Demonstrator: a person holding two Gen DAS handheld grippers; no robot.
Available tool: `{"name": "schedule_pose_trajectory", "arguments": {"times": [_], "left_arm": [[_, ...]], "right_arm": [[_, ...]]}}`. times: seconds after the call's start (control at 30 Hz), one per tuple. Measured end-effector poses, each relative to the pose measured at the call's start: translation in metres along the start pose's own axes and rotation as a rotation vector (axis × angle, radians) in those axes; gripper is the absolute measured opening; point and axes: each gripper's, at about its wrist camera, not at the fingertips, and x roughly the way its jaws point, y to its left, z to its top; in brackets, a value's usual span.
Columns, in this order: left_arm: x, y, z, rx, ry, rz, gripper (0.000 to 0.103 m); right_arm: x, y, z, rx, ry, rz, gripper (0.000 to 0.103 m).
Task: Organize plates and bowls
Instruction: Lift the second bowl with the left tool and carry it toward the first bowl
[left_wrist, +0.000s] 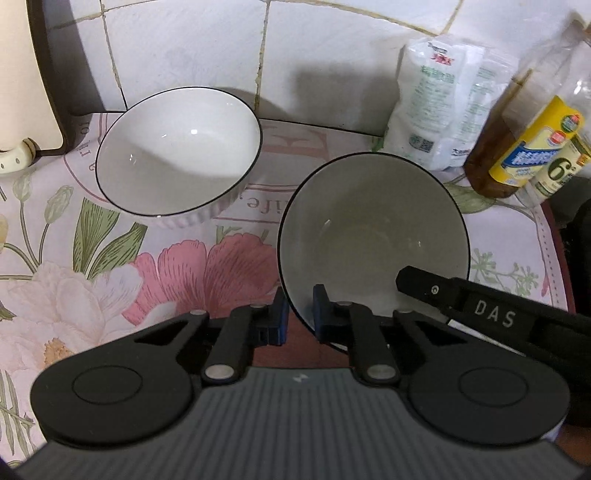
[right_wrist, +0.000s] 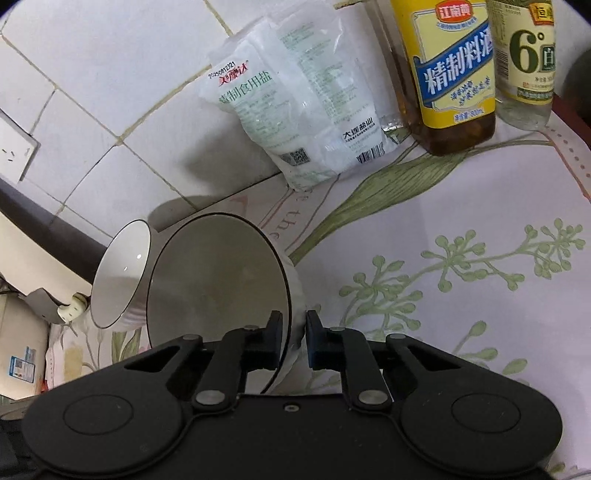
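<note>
**Two grips on one bowl, the second bowl waits far-left**

I hold the near bowl (left_wrist: 373, 236) with both tools. My left gripper (left_wrist: 300, 314) has its fingers (left_wrist: 320, 310) closed over the near-left part of the rim, one finger outside the wall and one inside. My right gripper (right_wrist: 293, 334) pinches the right side of the same rim in the same way (its arm shows in the left view as a black bar lying across the bowl's near-right edge). I cannot tell if the bowl is lifted or only tilted on the worktop (left_wrist: 110, 288).

The relation that matters is this: the other bowl (left_wrist: 177, 151) stands far and to the left of the one I hold, near the tiled wall (left_wrist: 184, 44), with a gap of flowered cloth between them. It is on my left gripper's side, so I judge the left hand should lead the move and the right one follow or let go.

To the far right stand a salt bag (right_wrist: 295, 110) and two bottles (right_wrist: 450, 74), well away from this path.
</note>
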Motion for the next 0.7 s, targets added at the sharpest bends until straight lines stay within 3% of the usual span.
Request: {"name": "schedule_pose_trajectory", "arguments": {"times": [0.5, 0.7], "left_arm": [[-0.073, -0.016, -0.014, 0.054, -0.044, -0.080, 0.012], [-0.111, -0.024, -0.036, 0.093, -0.069, -0.121, 0.012]], "right_arm": [[-0.076, 0.010, -0.020, 0.001, -0.074, -0.020, 0.018], [-0.119, 0.012, -0.040, -0.002, -0.125, -0.022, 0.018]]}}
